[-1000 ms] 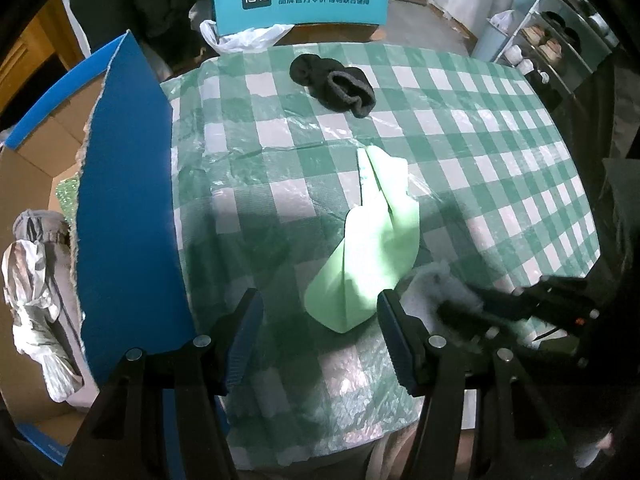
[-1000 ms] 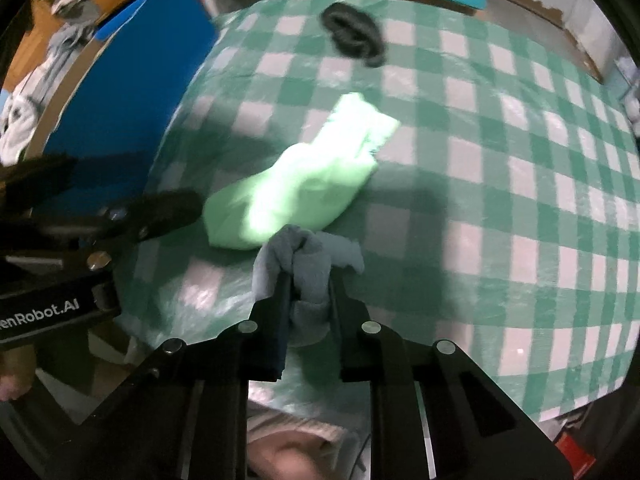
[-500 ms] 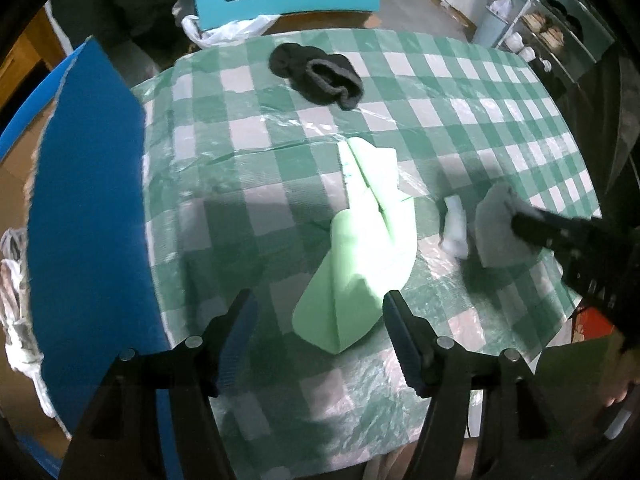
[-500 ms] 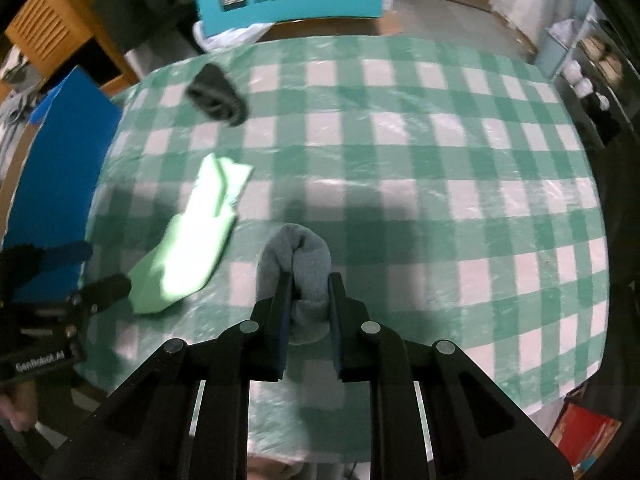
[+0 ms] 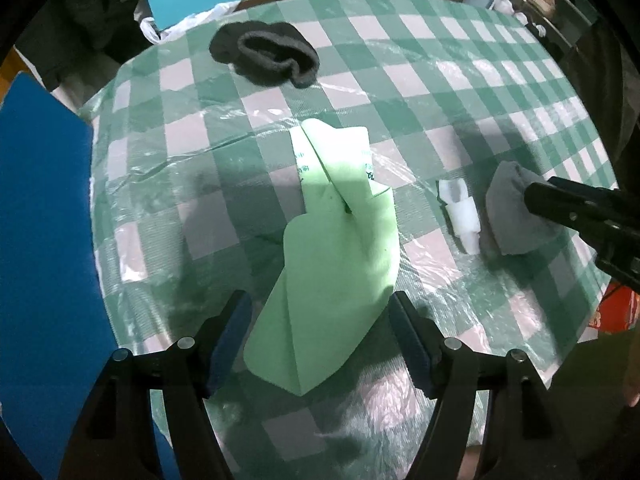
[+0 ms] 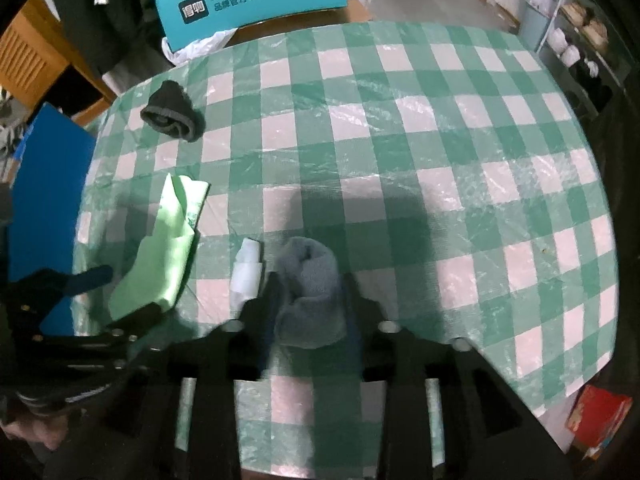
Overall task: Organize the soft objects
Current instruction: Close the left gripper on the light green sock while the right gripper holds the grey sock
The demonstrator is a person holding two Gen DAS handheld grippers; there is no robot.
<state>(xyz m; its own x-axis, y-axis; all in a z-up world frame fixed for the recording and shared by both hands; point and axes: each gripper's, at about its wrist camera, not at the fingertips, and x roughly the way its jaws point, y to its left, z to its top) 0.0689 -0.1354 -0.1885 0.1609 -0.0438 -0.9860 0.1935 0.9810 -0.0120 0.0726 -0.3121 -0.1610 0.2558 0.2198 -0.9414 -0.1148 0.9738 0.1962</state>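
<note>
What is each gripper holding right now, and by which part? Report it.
Nothing is firmly held. The left gripper is opening around the green sock's lower end without touching. The right gripper is opening, and the grey sock lies between its parting jaws.

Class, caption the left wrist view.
Left gripper opening above a green sock on the checked tablecloth.

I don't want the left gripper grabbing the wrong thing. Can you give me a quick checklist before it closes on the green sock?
1. Left gripper jaws wide, opening: ok.
2. Green sock lower end between its fingers: ok.
3. Pads touching the sock: cannot tell.
4. Right gripper letting go of the grey sock, jaws opening: ok.
5. White piece and black sock apart from the green sock: ok.
</note>
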